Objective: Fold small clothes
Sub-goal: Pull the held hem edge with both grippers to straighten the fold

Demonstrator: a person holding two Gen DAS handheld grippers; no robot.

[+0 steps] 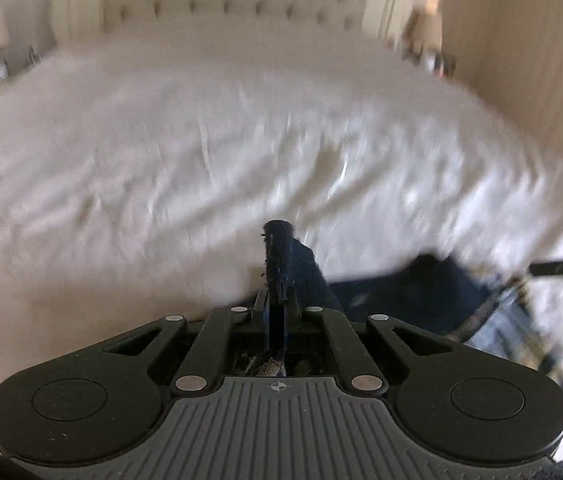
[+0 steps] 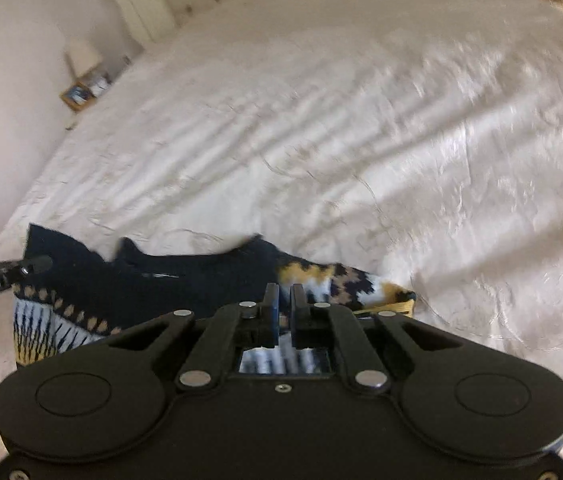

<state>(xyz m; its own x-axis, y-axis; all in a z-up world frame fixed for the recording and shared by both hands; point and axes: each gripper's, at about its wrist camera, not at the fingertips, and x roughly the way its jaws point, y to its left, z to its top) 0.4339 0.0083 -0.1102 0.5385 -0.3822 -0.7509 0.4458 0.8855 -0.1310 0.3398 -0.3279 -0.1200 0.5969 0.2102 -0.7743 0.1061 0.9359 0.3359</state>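
A small navy knitted sweater [image 2: 169, 284] with a yellow, white and blue pattern band lies on the white bedspread [image 2: 321, 140]. My left gripper [image 1: 279, 276] is shut on a navy edge of the sweater [image 1: 401, 292], which trails off to its right. My right gripper [image 2: 284, 296] is nearly shut, its fingers standing over the sweater's near edge by the patterned sleeve [image 2: 345, 284]; patterned fabric shows below the fingers. The left gripper's fingers [image 2: 9, 270] show at the left edge of the right wrist view, at the sweater's corner.
A tufted cream headboard [image 1: 241, 0] stands at the far end of the bed. A lamp and a small shelf with items [image 2: 81, 80] stand by the bed's left side. More items [image 1: 429, 48] stand at the far right.
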